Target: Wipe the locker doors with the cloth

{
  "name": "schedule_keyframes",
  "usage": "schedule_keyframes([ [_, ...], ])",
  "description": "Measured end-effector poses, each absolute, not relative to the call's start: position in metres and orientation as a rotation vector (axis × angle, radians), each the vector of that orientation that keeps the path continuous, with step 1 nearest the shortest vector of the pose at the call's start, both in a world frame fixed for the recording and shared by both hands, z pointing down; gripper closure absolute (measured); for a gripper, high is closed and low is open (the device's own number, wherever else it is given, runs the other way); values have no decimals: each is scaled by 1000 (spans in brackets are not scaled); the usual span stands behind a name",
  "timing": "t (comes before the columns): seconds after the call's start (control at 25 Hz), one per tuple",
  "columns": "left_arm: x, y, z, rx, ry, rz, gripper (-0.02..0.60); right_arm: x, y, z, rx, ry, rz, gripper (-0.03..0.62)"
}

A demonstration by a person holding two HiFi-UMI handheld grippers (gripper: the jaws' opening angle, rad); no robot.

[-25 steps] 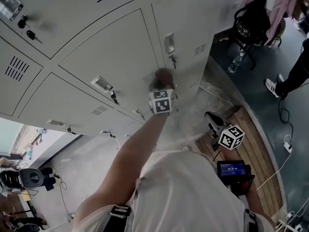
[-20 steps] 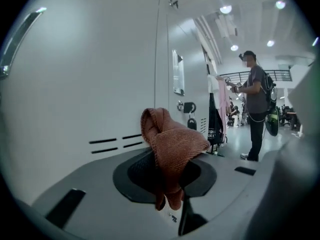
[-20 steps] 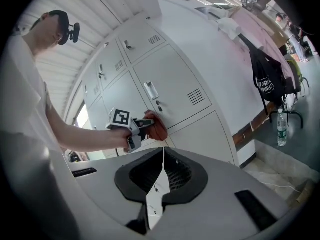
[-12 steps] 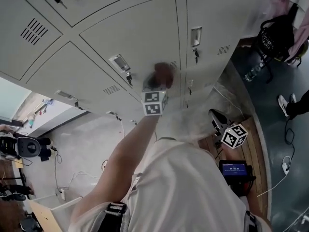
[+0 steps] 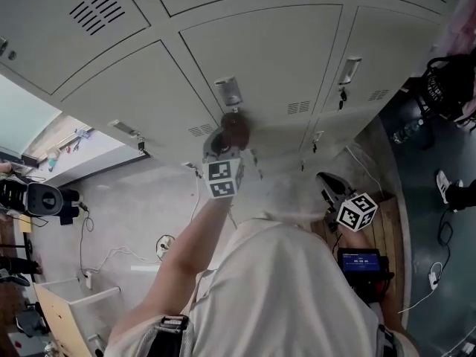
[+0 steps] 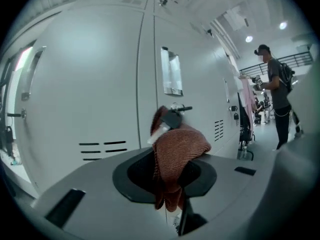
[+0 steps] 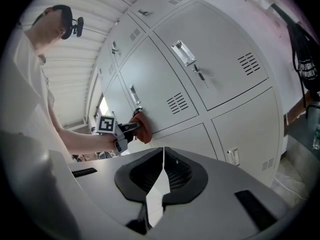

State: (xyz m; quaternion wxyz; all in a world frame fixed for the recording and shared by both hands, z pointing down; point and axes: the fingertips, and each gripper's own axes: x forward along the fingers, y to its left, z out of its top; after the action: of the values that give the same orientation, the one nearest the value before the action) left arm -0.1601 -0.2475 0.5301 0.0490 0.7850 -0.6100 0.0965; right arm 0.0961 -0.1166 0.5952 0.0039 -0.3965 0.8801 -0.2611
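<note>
1. Fingers (image 6: 172, 118) of the left gripper (image 6: 170, 134) are clamped on the cloth (image 6: 177, 149). The reddish-brown knit is bunched over them, w/ only one dark tip poking out on top.
2. Cloth hangs down btwn the fingers into the gripper's dark recess. Its upper bulge faces the locker door (image 6: 90, 84).
3. Head view: left gripper (image 5: 227, 141) is held out at arm's length, marker cube (image 5: 223, 177) toward the camera. Cloth (image 5: 234, 129) sits against the grey locker door (image 5: 260, 58), just below the metal handle (image 5: 229, 91).
4. Left gripper view: that handle (image 6: 171, 76) is directly above the cloth. A key (image 6: 182, 107) sticks out of the lock just beside the cloth's top edge, and vent slots (image 6: 102, 150) lie to the left on the same door.
5. Right gripper view shows it side-on: cloth (image 7: 142, 126) touches the door (image 7: 165, 99) under the handle (image 7: 134, 96), w/ the left gripper (image 7: 131, 127) behind it.
6. Right gripper (image 7: 162, 159): fingers (image 7: 156, 186) are fully together, meeting in one line, nothing btwn them.
7. Head view: right gripper (image 5: 331, 186) is held low at the person's right side, well apart from the lockers.
8. Bkgd, left gripper view: a person (image 6: 275, 94) stands far down the locker row.
</note>
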Motion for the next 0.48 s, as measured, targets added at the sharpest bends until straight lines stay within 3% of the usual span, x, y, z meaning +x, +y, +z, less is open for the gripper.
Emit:
schedule_keyframes([
  [0.16,-184,-234,511,2374,-1916,249,500,73,-120,595,-1228,2771,-826,574],
  [0.48,-166,-242,417,2621,-2019,193,505,63,-116,596,-1319,2713,-830,574],
])
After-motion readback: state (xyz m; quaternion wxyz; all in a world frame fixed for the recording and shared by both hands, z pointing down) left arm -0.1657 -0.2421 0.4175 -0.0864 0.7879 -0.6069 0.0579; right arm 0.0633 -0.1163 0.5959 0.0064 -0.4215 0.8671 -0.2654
